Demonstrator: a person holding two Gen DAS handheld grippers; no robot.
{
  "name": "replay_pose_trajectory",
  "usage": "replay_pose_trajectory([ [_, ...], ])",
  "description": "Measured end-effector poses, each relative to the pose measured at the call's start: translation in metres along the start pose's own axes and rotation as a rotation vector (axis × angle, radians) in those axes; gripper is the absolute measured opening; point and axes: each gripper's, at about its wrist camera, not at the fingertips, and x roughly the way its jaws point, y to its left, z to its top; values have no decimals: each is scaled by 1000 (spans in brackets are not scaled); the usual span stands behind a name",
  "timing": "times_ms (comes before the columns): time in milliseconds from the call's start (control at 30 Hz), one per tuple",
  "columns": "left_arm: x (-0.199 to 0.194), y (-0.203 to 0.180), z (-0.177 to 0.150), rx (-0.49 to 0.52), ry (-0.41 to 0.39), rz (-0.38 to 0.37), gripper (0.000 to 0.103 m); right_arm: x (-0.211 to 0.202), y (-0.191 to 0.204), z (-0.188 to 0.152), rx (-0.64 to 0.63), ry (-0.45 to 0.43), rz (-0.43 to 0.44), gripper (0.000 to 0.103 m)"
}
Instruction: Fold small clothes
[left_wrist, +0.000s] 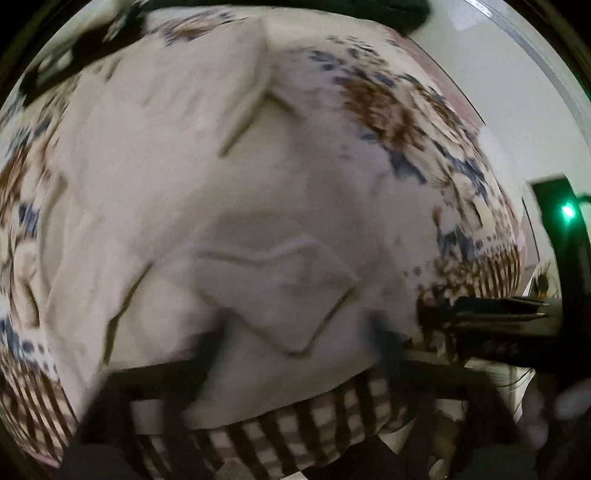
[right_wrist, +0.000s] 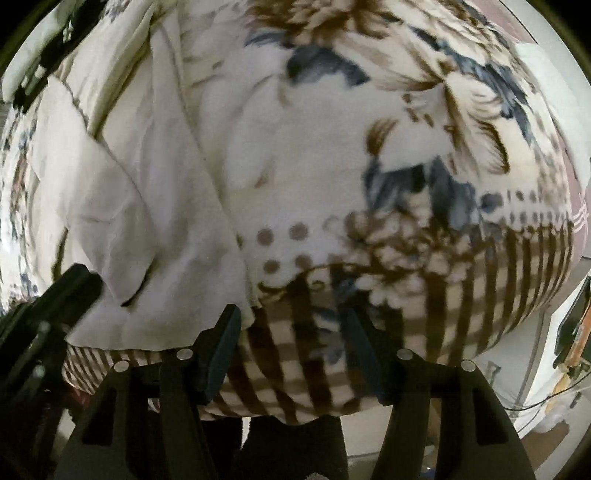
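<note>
Two grippers in view, both low over the bed. Right gripper: jaws spread wide, nothing between them but the checked border of the blanket below. Its left finger sits just at the lower edge of the white garment, can't tell if it touches. Left gripper: badly motion-blurred, jaws look parted with garment fabric lying between the fingers; whether they pinch it, cannot tell. In the right wrist view, the left gripper's dark body shows at the lower left, right against the garment's edge.

Garment lies spread on the blanket, creased, with layers overlapped; a folded flap with a pointed corner sits nearest the left jaws, and a raised seam or hem runs further up. In the right wrist view it takes the left half, blanket floral print the right.

Further out: a black-and-white patterned item at the far upper left of the blanket, a dark object at the top edge, a pale wall beyond, and a green light on dark hardware at the right.
</note>
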Motion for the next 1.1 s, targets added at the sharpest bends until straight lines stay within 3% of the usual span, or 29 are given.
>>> replay_pose_trajectory([
  [133,-27,51,-15,-170,-59,30,93,-9,-19,4,60,-30,90,62],
  [200,-36,84,-26,-265,-77,97,93,-11,-27,22,79,-25,141,62],
  [367,-29,160,-56,-467,-31,204,93,8,-62,33,124,46,248,62],
  [433,-25,174,-65,-511,-18,188,92,9,-75,33,126,62,289,45],
  [467,-23,179,-70,-529,-17,162,92,5,-78,31,120,53,279,8],
  [500,-22,180,-74,-538,-14,141,92,4,-81,29,128,33,275,6],
  [667,-8,171,-90,-544,28,57,92,-6,-87,25,123,22,274,7],
  [733,-8,166,-92,-544,9,44,89,1,-77,27,102,57,283,21],
  [767,-9,162,-94,-548,-11,35,82,3,-79,28,99,67,294,40],
  [800,-9,158,-96,-548,-20,41,54,3,-79,31,104,73,306,50],
  [833,-11,155,-100,-544,-17,45,16,6,-81,32,110,85,315,49],
  [867,-11,153,-101,-539,-6,38,6,5,-91,32,122,95,327,50],
  [933,-27,156,-108,-549,-22,21,5,-2,-101,32,129,81,340,40],
  [967,-30,152,-109,-557,-28,15,4,-5,-105,30,125,81,335,12],
  [1100,-51,156,-116,-651,-34,-50,4,-5,-87,27,130,70,354,7],
])
